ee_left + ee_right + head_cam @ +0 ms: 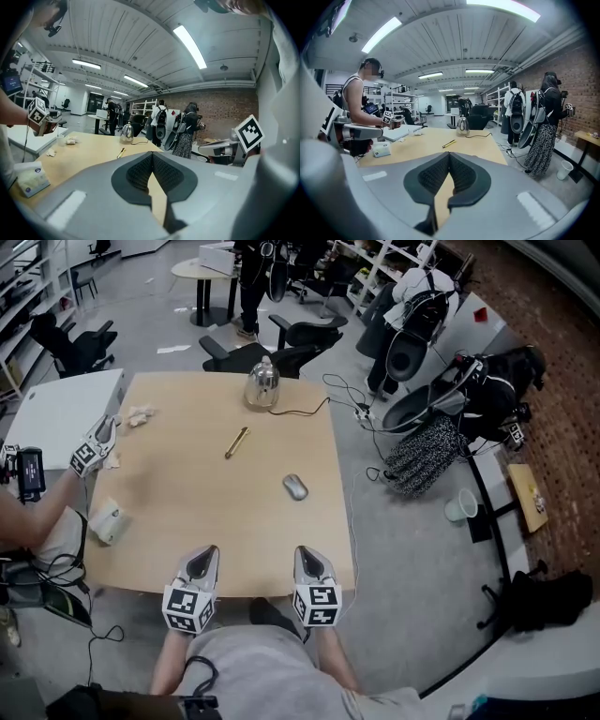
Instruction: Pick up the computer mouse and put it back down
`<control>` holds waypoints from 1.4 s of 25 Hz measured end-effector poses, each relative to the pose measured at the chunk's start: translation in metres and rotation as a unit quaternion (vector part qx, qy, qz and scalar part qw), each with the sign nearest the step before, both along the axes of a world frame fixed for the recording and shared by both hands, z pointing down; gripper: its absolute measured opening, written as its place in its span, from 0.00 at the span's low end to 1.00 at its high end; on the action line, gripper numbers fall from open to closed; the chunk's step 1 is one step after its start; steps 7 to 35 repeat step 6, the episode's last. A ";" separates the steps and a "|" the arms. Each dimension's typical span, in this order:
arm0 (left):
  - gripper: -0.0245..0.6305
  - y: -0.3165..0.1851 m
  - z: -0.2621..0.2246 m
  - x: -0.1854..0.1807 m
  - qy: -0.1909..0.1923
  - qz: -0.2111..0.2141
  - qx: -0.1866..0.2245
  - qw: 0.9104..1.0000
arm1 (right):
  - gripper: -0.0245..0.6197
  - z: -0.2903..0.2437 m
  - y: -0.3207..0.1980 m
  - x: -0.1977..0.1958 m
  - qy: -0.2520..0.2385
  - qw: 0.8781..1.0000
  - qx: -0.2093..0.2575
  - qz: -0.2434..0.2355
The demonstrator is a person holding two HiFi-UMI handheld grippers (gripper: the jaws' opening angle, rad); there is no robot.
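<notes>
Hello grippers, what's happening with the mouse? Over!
Left gripper shut, empty. Right gripper shut, empty. Computer mouse on table, untouched. Nothing in the way.

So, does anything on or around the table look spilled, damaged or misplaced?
Nothing looks spilled or damaged. Only small oddities: crumpled paper lies loose at the table's far left corner, and a cup stands on the floor to the right.

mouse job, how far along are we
Nothing looks done: the small silver computer mouse lies untouched on the light wooden table. Nothing is in hand; the left gripper and right gripper sit shut and empty at the near edge. Left: the whole pick-up and set-down.
</notes>
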State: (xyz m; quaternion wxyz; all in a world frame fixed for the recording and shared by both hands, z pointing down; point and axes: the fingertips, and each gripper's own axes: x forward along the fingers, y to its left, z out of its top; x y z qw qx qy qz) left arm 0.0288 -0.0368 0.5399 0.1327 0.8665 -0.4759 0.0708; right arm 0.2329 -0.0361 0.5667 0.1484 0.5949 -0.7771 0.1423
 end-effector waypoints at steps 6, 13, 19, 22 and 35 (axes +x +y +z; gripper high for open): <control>0.07 0.000 -0.002 -0.001 0.001 -0.001 0.001 1.000 | 0.05 -0.004 0.000 -0.001 0.000 1.000 0.001 -0.001; 0.07 0.000 -0.002 -0.001 0.001 -0.001 0.001 1.000 | 0.05 -0.004 0.000 -0.001 0.000 1.000 0.001 -0.001; 0.07 0.000 -0.002 -0.001 0.001 -0.001 0.001 1.000 | 0.05 -0.004 0.000 -0.001 0.000 1.000 0.001 -0.001; 0.07 0.000 -0.002 -0.001 0.001 -0.001 0.001 1.000 | 0.05 -0.004 0.000 -0.001 0.000 1.000 0.001 -0.001; 0.07 0.000 -0.002 -0.001 0.001 -0.001 0.001 1.000 | 0.05 -0.004 0.000 -0.001 0.000 1.000 0.001 -0.001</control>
